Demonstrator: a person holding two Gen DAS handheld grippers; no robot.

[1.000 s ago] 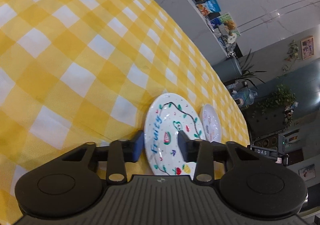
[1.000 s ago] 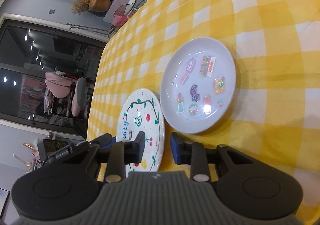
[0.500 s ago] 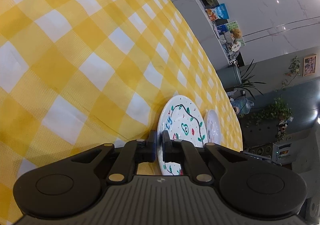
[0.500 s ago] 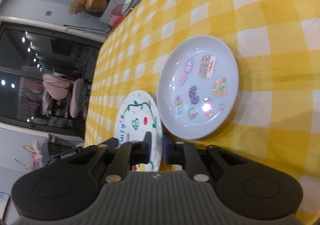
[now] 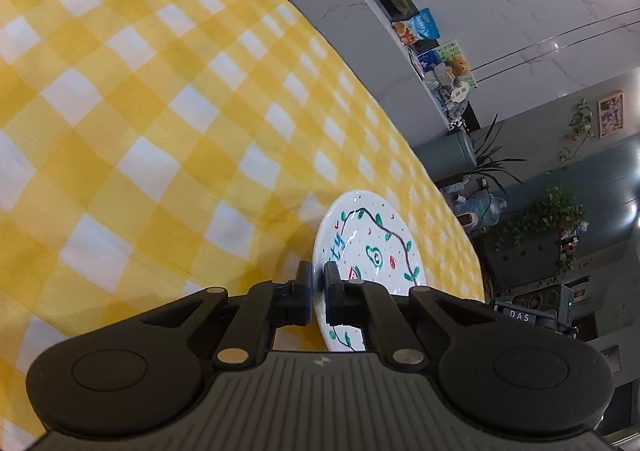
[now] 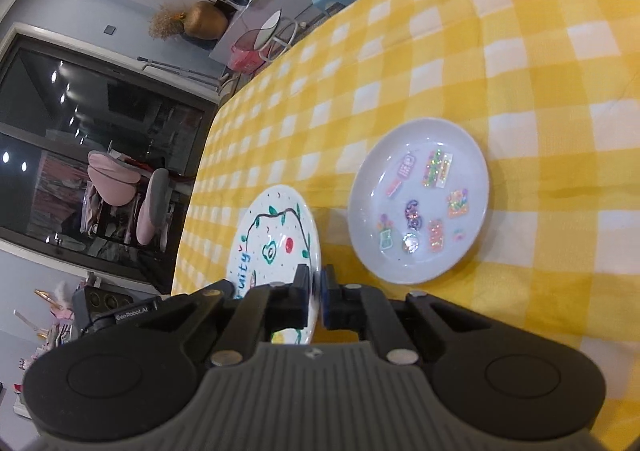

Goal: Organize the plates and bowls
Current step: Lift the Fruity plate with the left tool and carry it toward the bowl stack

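Note:
A white plate painted with fruit and a green vine (image 5: pixel 368 247) is gripped from both sides and hangs slightly above the tablecloth. My left gripper (image 5: pixel 317 283) is shut on its left rim. From the other side, my right gripper (image 6: pixel 315 291) is shut on the right rim of the same fruit plate (image 6: pixel 276 243). To its right, a plain white plate with glittery stickers (image 6: pixel 420 203) lies flat on the cloth, apart from the held one. In the left wrist view the sticker plate is hidden behind the fruit plate.
A yellow-and-white checked tablecloth (image 5: pixel 160 111) covers the table, spreading wide to the left of the fruit plate. The table's edge (image 6: pixel 200 187) runs close behind the plates. Beyond it stand chairs, plants and shelves.
Both grippers closed on opposite rims of the fruit plate. They then rose together, lifting the plate off the cloth. The sticker plate stayed where it was.

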